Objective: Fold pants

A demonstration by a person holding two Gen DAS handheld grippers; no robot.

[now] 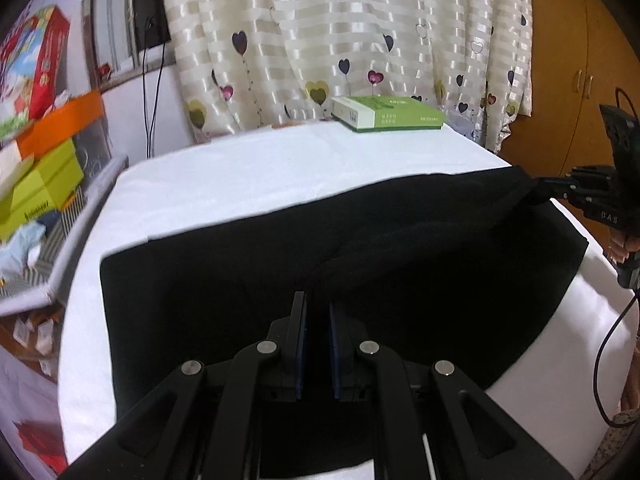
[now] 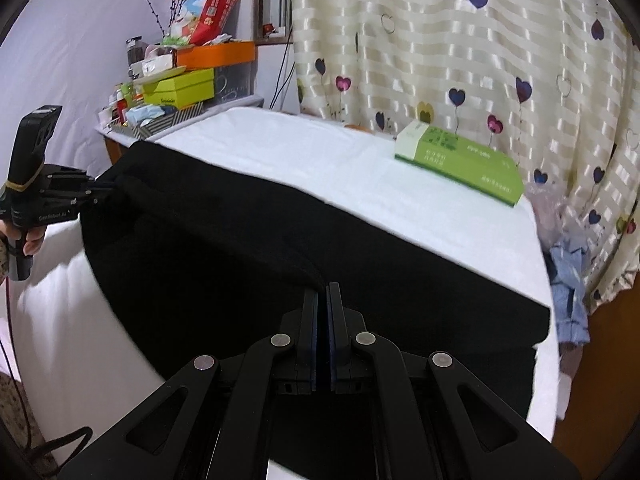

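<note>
In the left wrist view the pants lie spread across the near half of the counter, filling the centre of the picture. The left gripper comes in from 6 o'clock over the cloth. The right gripper sits at 3 o'clock, at the pants' far right corner. A box lies on the counter's far edge at 12 to 1 o'clock, with the curtain behind it. At 9 o'clock, off the counter's left side, a stack of boxes rests on a shelf.
</note>
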